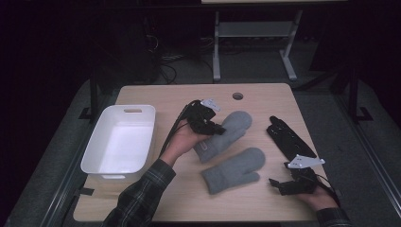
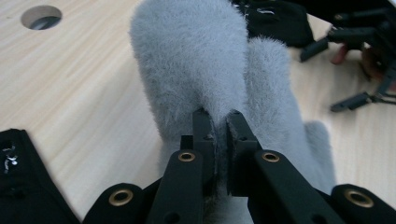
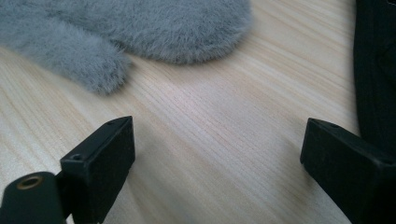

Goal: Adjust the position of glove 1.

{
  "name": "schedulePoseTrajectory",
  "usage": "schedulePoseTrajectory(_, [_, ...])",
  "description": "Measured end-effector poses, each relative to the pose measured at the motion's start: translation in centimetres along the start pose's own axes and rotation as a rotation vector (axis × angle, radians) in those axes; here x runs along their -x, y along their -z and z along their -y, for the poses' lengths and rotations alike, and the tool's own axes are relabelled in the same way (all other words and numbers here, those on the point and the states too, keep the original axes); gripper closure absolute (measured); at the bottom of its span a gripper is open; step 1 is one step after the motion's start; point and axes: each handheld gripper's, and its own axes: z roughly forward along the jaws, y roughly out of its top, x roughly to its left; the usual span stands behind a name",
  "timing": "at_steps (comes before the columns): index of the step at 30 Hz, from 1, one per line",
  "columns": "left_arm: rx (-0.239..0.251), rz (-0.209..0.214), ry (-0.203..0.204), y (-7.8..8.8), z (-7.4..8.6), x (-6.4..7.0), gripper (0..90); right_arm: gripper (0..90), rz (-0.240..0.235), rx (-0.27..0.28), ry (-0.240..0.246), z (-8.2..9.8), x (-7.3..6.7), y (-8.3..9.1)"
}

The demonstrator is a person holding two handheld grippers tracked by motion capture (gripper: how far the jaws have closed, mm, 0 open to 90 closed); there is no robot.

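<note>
Two fuzzy grey mittens lie mid-table. My left gripper is shut on the upper mitten, near its cuff side. In the left gripper view the jaws pinch a fold of that mitten's fur, and the mitten rises off the wood there. The lower mitten lies flat, nearer the front edge. A black glove lies to the right of both. My right gripper rests open near the front right, pointing left. Its jaws stand wide over bare wood, with the lower mitten's thumb just ahead.
A white plastic tub stands at the table's left side. A round hole sits near the far edge. Something black lies by my left gripper. The black glove's edge runs beside my right gripper's outer jaw.
</note>
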Motion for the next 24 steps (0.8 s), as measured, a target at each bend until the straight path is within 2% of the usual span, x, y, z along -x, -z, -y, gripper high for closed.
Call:
schedulePoseTrajectory(3, [-0.015, 0.012, 0.019, 0.3, 0.1, 1.0, 84.4, 9.8, 0.000, 0.000, 0.000, 0.0, 0.0, 0.0])
schedulePoseTrajectory(6, [-0.024, 0.018, 0.015, 0.4, 0.2, 2.1, 84.4, 9.9, 0.000, 0.000, 0.000, 0.0, 0.0, 0.0])
schedulePoseTrajectory(9, [-0.039, 0.014, -0.003, 0.3, 0.4, 3.1, 84.4, 9.9, 0.000, 0.001, 0.000, 0.0, 0.0, 0.0])
schedulePoseTrajectory(11, [-0.059, 0.019, -0.030, 0.1, 0.5, 3.7, 84.4, 9.9, 0.000, 0.000, 0.000, 0.0, 0.0, 0.0])
schedulePoseTrajectory(21, [-0.087, 0.064, -0.051, -1.7, 1.0, 5.8, 84.5, 9.9, 0.000, 0.001, 0.000, 0.0, 0.0, 0.0])
schedulePoseTrajectory(24, [-0.097, 0.062, -0.056, -2.2, 0.9, 6.6, 84.6, 10.0, 0.000, 0.001, -0.001, 0.0, 0.0, 0.0])
